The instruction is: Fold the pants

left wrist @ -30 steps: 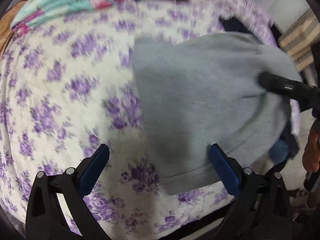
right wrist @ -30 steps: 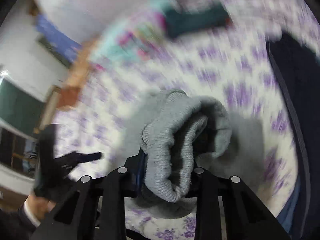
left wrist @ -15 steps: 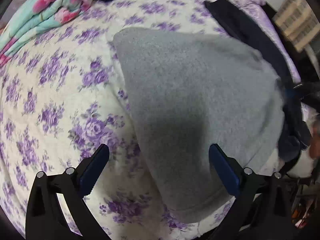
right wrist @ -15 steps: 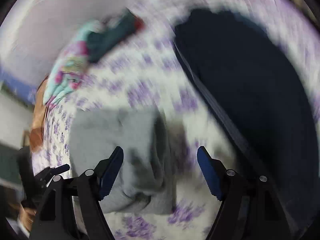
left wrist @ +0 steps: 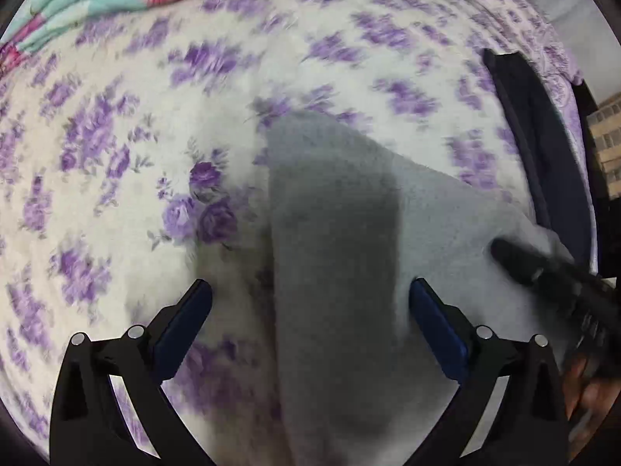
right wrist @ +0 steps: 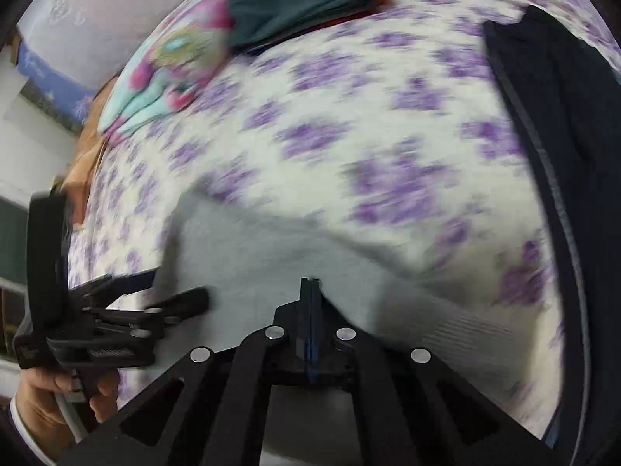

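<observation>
Grey fleece pants (left wrist: 349, 233) lie folded on a bed with a purple-flowered cover (left wrist: 116, 155). My left gripper (left wrist: 310, 310) is open and hovers over the near part of the pants, one finger on each side of a fold. In the right wrist view the pants (right wrist: 271, 256) lie just ahead, ribbed waistband (right wrist: 465, 330) at right. My right gripper (right wrist: 310, 287) is shut, its tips over the pants' near edge; I cannot tell if cloth is pinched. It shows at the right of the left wrist view (left wrist: 543, 272). The left gripper shows at left (right wrist: 170, 287).
Dark navy trousers (left wrist: 543, 147) lie along the bed's right side, also in the right wrist view (right wrist: 562, 155). A folded teal floral blanket (right wrist: 170, 66) and a dark green garment (right wrist: 295, 7) sit at the far end of the bed. A wall and a window lie left of the bed.
The right gripper let go of the bunched grey cloth, opened, then shut again low over the pants. The left gripper stayed open and moved in closer over the pants.
</observation>
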A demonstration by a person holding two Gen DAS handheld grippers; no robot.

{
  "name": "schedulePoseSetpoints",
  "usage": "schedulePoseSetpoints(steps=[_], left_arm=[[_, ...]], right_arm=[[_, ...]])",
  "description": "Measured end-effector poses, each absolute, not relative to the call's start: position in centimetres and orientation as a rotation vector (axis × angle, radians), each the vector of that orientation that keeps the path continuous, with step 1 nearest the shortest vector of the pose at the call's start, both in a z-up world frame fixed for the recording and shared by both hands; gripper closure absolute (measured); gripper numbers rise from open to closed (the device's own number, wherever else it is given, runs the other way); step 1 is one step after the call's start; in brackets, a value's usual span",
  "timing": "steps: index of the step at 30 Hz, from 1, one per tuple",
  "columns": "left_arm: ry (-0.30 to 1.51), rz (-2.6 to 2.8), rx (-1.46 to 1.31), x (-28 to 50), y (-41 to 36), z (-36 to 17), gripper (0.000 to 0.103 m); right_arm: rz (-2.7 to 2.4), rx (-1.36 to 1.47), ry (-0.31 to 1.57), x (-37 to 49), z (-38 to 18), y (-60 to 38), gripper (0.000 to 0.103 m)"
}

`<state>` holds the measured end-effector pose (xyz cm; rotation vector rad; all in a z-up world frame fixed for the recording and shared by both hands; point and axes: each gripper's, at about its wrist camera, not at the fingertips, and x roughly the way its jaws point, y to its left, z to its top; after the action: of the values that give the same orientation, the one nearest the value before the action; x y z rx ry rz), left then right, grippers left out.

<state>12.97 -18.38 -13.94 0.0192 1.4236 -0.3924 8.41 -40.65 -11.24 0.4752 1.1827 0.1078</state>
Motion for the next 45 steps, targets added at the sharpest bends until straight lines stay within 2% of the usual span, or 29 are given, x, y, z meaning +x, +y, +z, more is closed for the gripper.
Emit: schedulePoseSetpoints(steps=[3,4,5,6,7,9,11,12,13,15,16,17,19,20,25,29,30,31,32,33,34,36,37,38,42,45], left_arm=[[1.424,-0.361,-0.044,12.4,-16.6,-12.3,0.004],[1.400,-0.361,-0.014,11.7,-16.0,-11.1,0.005],[1.379,-0.376,-0.005,11.2,-15.4,-10.4,0.005],[1.362,-0.391,-0.011,10.6,-14.7,-9.7,0.005],[1.357,-0.402,-0.034,9.9,-14.1,-9.3,0.005],[1.386,-0.451,-0.113,8.2,-13.5,-9.6,0.005],[1.432,-0.494,-0.109,7.5,-14.3,-10.9,0.005],[1.443,-0.491,-0.056,7.0,-15.0,-12.1,0.004],[1.449,-0.485,0.006,6.5,-15.7,-13.6,0.004],[1.444,-0.472,0.014,6.1,-15.8,-14.1,0.004],[1.444,-0.463,0.007,6.1,-15.8,-13.6,0.004],[1.454,-0.471,0.000,6.0,-15.6,-12.8,0.005],[1.456,-0.528,-0.023,6.0,-15.2,-12.1,0.005],[1.455,-0.548,-0.036,6.0,-14.9,-11.8,0.005],[1.510,-0.538,-0.157,6.1,-13.1,-12.8,0.005],[1.530,-0.533,-0.169,5.7,-12.3,-13.3,0.005],[1.530,-0.533,-0.158,5.7,-12.7,-13.4,0.005],[1.528,-0.533,-0.146,5.7,-12.6,-13.4,0.005],[1.524,-0.535,-0.130,5.5,-12.7,-13.4,0.005],[1.522,-0.535,-0.118,5.6,-13.0,-13.5,0.005],[1.520,-0.535,-0.106,5.5,-12.9,-13.4,0.005],[1.515,-0.531,-0.080,5.7,-13.5,-13.5,0.005],[1.512,-0.531,-0.070,5.7,-13.6,-13.4,0.005],[1.508,-0.530,-0.065,5.9,-13.9,-13.3,0.005],[1.502,-0.538,-0.080,6.4,-14.0,-12.8,0.005],[1.480,-0.556,-0.093,6.7,-14.2,-11.8,0.005]], right_arm=[[0.086,0.604,1.112,5.8,-9.1,-43.1,0.100],[0.100,0.575,1.069,4.2,-7.4,-43.2,0.087],[0.114,0.563,1.042,2.9,-6.5,-43.3,0.057],[0.113,0.561,1.014,1.3,-5.6,-43.5,0.041],[0.114,0.578,0.983,-0.4,-5.0,-43.6,0.034],[0.195,0.607,0.990,-1.9,-5.2,-42.7,0.034],[0.188,0.512,1.087,-2.5,-7.2,-41.2,0.040],[0.156,0.454,1.132,-2.5,-8.4,-40.9,0.043],[0.117,0.425,1.171,-2.8,-9.6,-41.1,0.054],[0.096,0.489,1.167,-3.1,-9.4,-42.0,0.057],[0.120,0.541,1.138,-3.2,-8.3,-42.4,0.047],[0.144,0.570,1.115,-3.5,-7.6,-42.6,0.029],[0.130,0.603,1.056,-4.7,-6.2,-43.8,0.015],[0.111,0.618,1.044,-5.2,-6.2,-44.3,0.013],[0.053,0.871,1.038,-6.6,-9.8,-47.4,0.013],[0.094,0.891,1.101,-4.7,-14.0,-46.1,0.013],[0.077,0.868,1.125,-4.0,-15.2,-45.6,0.011],[0.079,0.877,1.117,-3.6,-15.9,-45.2,0.003],[0.074,0.876,1.106,-3.3,-15.9,-44.8,0.003],[0.095,0.841,1.118,-2.5,-15.5,-43.9,0.006],[0.130,0.774,1.143,-1.7,-14.9,-42.5,0.024],[0.138,0.640,1.168,-1.0,-13.6,-40.6,0.038],[0.163,0.601,1.161,-0.9,-12.7,-40.2,0.052],[0.177,0.600,1.157,-1.0,-12.0,-40.5,0.058],[0.146,0.555,1.132,-1.7,-9.9,-42.7,0.062],[0.087,0.588,1.159,-2.4,-11.1,-46.4,0.062]])
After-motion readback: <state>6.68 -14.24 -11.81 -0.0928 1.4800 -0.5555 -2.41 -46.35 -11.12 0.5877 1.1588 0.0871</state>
